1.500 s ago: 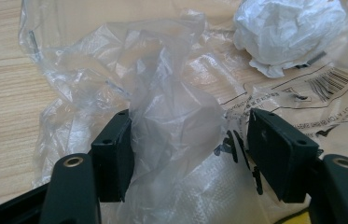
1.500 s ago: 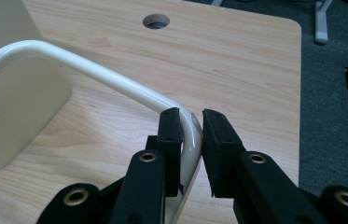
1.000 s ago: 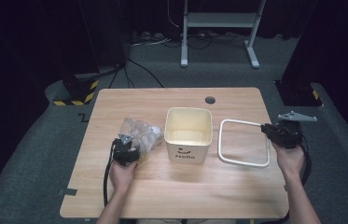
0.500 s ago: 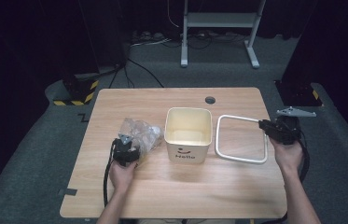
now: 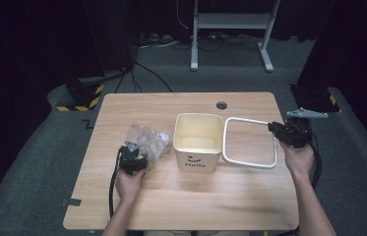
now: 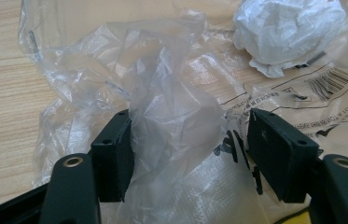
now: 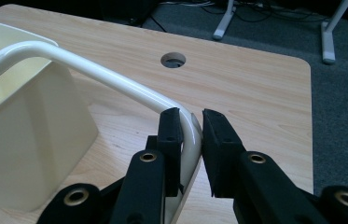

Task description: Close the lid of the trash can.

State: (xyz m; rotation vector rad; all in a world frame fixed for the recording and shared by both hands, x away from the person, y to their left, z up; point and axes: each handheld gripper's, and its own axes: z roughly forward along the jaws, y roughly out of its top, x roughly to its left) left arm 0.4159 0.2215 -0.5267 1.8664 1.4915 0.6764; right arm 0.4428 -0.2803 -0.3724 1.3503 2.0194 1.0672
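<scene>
My left tongs stand open around a crumpled clear plastic bag lying left of the cream bin on the tabletop. My right tongs are clamped on the corner of a white frame, which touches the bin's right side. Beyond the bin is a round hole.
</scene>
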